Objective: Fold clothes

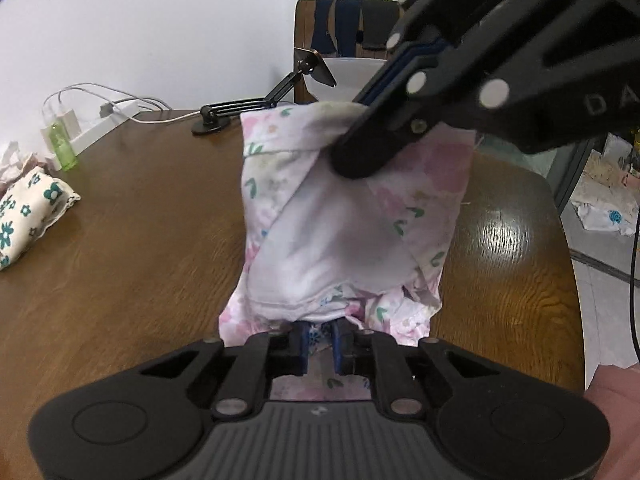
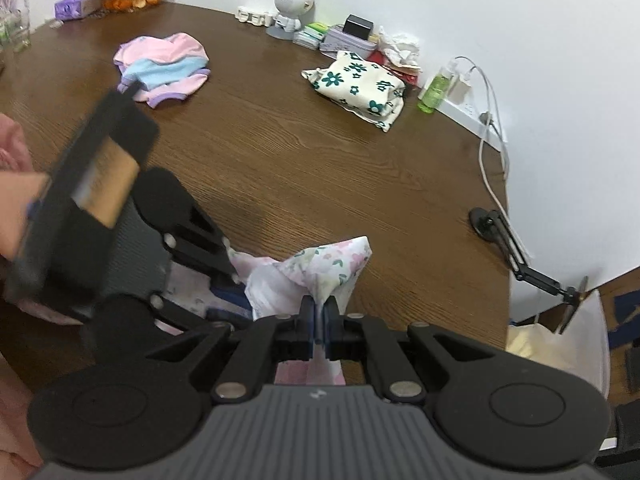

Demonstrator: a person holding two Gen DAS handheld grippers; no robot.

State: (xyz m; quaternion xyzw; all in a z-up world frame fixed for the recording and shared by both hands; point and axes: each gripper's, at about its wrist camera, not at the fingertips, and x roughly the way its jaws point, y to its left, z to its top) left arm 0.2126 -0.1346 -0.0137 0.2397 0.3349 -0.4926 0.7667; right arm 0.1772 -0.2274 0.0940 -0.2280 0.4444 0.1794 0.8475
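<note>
left wrist view. left gripper [image 1: 320, 340]: jaws nearly closed, with only a narrow gap between the blue pads, and the lower hem of the floral garment [image 1: 340, 220] is pinched in that gap. the garment is a pale pink and white piece with small green and pink flower prints. it hangs stretched above the wooden table [image 1: 140, 220], not lying flat on it. right gripper [image 1: 352, 152] enters from the upper right and clamps the top edge of the same garment, with fabric bunched over its dark fingertip. a folded cream cloth with teal flowers [image 1: 28, 204] rests on the table at far left, near a green bottle [image 1: 62, 144]. a black jointed stand [image 1: 240, 108] sits at the table's far edge.

right wrist view. right gripper [image 2: 319, 316]: jaws drawn almost fully together, gripping a raised peak of the floral garment [image 2: 328, 264] between the blue pads. cloth also trails below the jaws. left gripper [image 2: 224, 272] lies at left, blurred, its fingers against the garment; its opening cannot be read from this view. a hand [image 2: 16, 208] holds its body. on the table beyond, well apart, lie a pink, blue and lilac folded garment [image 2: 164, 64] and the cream cloth with teal flowers [image 2: 360, 84].
</note>
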